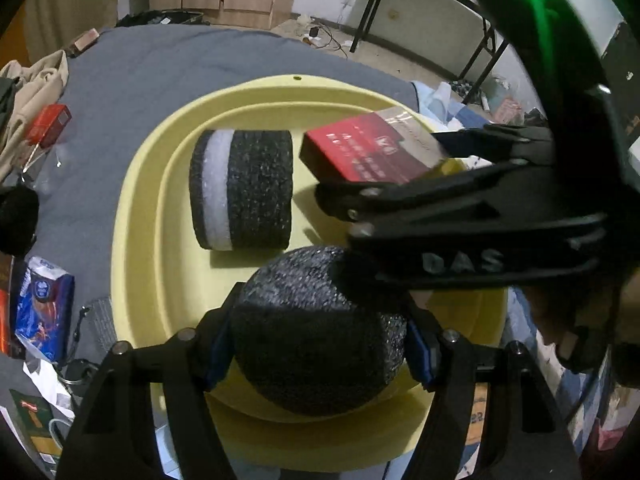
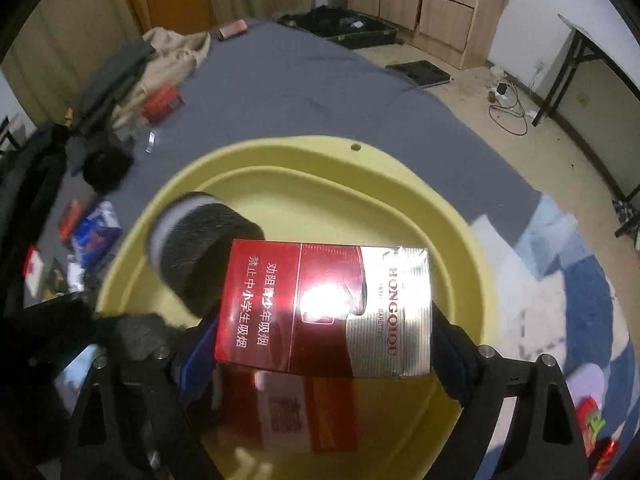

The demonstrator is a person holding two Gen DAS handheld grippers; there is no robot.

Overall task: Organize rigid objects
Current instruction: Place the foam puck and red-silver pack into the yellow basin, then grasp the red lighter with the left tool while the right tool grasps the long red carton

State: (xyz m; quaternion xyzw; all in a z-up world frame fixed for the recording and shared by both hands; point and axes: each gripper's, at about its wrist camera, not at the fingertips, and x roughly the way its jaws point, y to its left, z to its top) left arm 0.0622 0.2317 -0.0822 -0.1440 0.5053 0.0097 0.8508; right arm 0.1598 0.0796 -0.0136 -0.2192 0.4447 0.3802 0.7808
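Note:
A pale yellow tray lies on a grey sheet. My left gripper is shut on a round black foam piece, held low over the tray's near side. A black foam roll with a white band lies on its side in the tray. My right gripper is shut on a red and silver cigarette box, held flat above the tray. In the left wrist view that box and the right gripper come in from the right, just past the banded roll. The banded roll shows behind the box.
Another red box lies in the tray under the held one. On the sheet to the left are a small red box, a blue packet and a heap of clothes. Wooden cabinets and a folding table stand behind.

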